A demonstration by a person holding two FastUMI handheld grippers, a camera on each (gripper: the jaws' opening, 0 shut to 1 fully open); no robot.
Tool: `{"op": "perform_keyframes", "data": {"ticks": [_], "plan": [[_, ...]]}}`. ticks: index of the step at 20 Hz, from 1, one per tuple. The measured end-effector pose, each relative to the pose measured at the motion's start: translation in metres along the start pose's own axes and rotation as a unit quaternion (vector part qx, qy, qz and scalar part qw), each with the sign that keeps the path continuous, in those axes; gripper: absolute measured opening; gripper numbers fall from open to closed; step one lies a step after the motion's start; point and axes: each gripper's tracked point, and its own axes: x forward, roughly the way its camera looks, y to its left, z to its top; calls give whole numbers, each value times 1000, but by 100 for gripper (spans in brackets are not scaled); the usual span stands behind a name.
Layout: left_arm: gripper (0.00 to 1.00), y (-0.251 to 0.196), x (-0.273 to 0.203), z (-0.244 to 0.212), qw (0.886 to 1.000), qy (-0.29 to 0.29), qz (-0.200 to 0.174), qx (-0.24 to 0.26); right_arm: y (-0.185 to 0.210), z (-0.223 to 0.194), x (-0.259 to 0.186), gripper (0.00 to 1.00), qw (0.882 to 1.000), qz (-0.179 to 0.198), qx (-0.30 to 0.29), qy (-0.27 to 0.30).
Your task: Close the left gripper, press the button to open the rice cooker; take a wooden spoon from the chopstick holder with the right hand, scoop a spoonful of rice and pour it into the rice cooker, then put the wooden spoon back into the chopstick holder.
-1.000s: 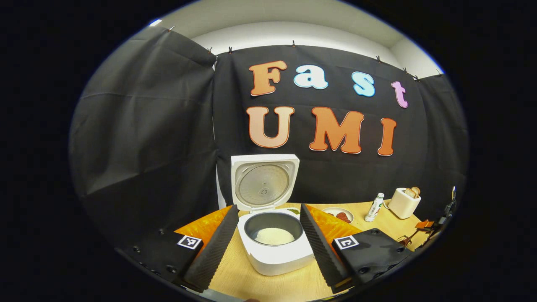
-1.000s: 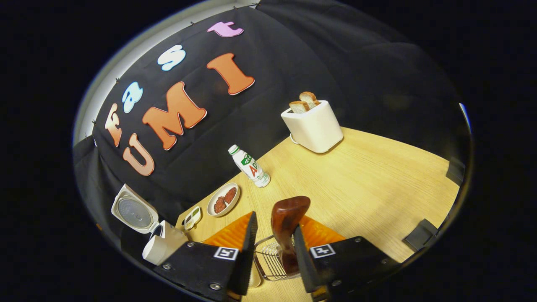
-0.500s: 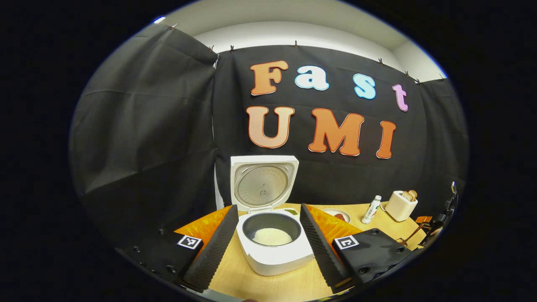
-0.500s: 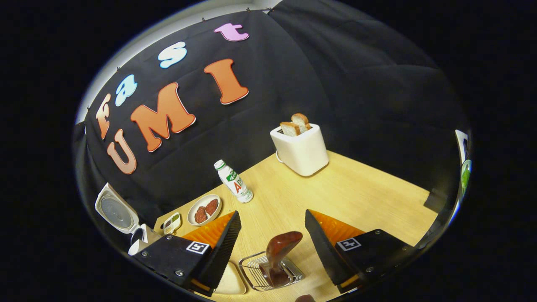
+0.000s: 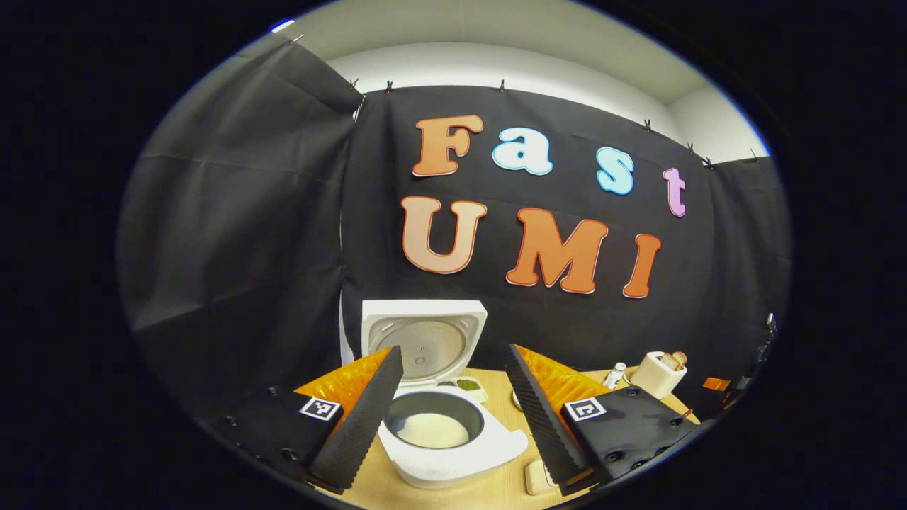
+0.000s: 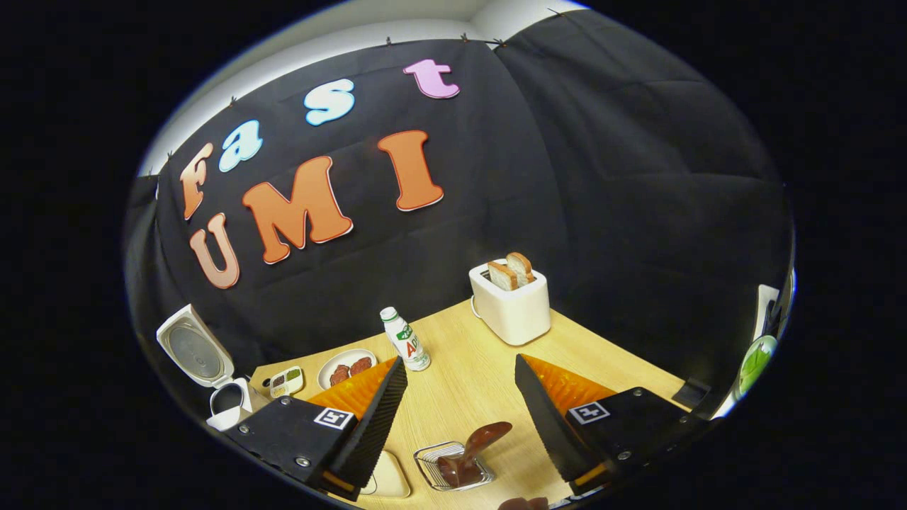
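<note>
The right gripper (image 6: 457, 414) has let go of the spoon (image 6: 471, 448): a second ago its fingers pinched the handle, now they are spread wide and have drawn up and back. The spoon stands in the wire holder (image 6: 453, 466) on the desk (image 6: 602, 354), bowl end up and leaning right, between the fingers but touching neither. So the last step, putting the spoon back, looks done.

The left gripper (image 5: 450, 397) is spread too, and has pulled back and tilted up from the cooker (image 5: 453, 443), which sits lower in its view than before. The cooker is at the left of the desk, lid (image 5: 423, 338) raised and white rice (image 5: 432, 429) in the pot.

Farther right stand a bottle (image 6: 404, 340), a plate (image 6: 346, 368) and a toaster (image 6: 511, 301), all untouched. By my reading the task is finished and both grippers are withdrawing; the only risk left is the spoon tipping the light holder.
</note>
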Motion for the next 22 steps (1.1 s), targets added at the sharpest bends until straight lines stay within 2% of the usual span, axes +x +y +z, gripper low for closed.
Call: {"op": "perform_keyframes", "data": {"ticks": [3, 11, 15, 18, 22], "plan": [[99, -1, 32, 24, 1000, -4, 2, 17, 2, 9, -11, 95, 1000, -6, -13, -7], [99, -7, 121, 61, 999, 3, 20, 41, 26, 12, -33, 95, 1000, 16, -8, -10], [100, -5, 173, 53, 998, 31, 29, 50, 32, 10, -36, 95, 1000, 22, -6, -8], [99, -1, 207, 38, 997, 67, 30, 22, 31, 7, -35, 95, 1000, 22, -7, -1], [99, 25, 243, 18, 992, 117, 53, 20, 26, -2, -33, 95, 1000, 17, -10, 11]]}}
